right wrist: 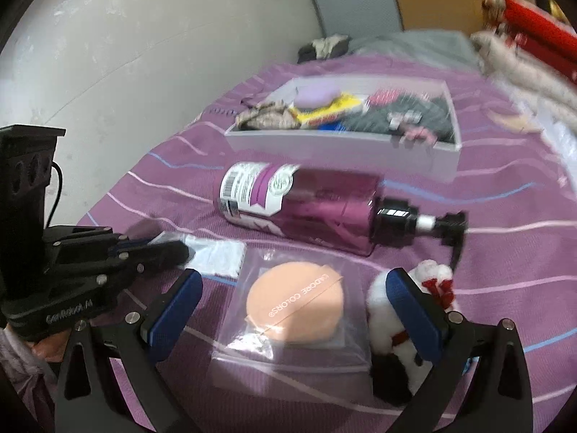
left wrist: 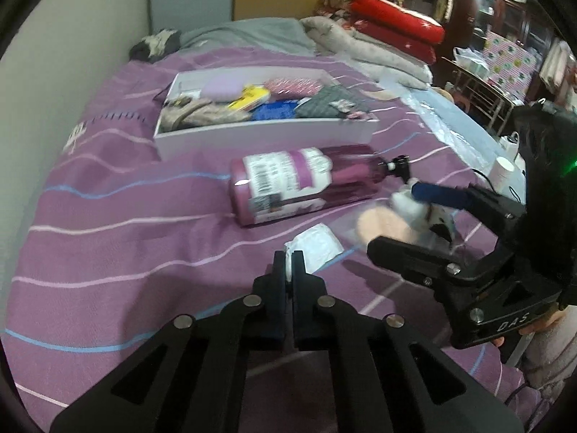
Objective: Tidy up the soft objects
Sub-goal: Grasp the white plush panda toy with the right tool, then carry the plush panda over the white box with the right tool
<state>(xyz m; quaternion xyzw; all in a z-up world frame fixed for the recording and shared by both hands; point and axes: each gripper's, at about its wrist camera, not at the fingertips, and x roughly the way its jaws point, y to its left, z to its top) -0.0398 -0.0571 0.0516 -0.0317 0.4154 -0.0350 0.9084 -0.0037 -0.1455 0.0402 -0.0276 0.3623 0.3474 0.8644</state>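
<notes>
My left gripper (left wrist: 287, 267) is shut on the corner of a white soft packet (left wrist: 315, 243) lying on the purple striped bed. It also shows in the right wrist view (right wrist: 180, 249) at the same white packet (right wrist: 220, 258). My right gripper (right wrist: 294, 303) is open, its jaws straddling a peach sponge puff in a clear bag (right wrist: 295, 305). A white plush toy with red trim (right wrist: 407, 310) lies against the right finger. In the left wrist view the right gripper (left wrist: 400, 216) hovers over the puff (left wrist: 382, 223).
A purple pump bottle (right wrist: 306, 204) lies on its side mid-bed. Behind it a white tray (left wrist: 259, 137) holds several soft items. Folded blankets and red cushions (left wrist: 393, 32) are at the bed's head. A wall runs along the left.
</notes>
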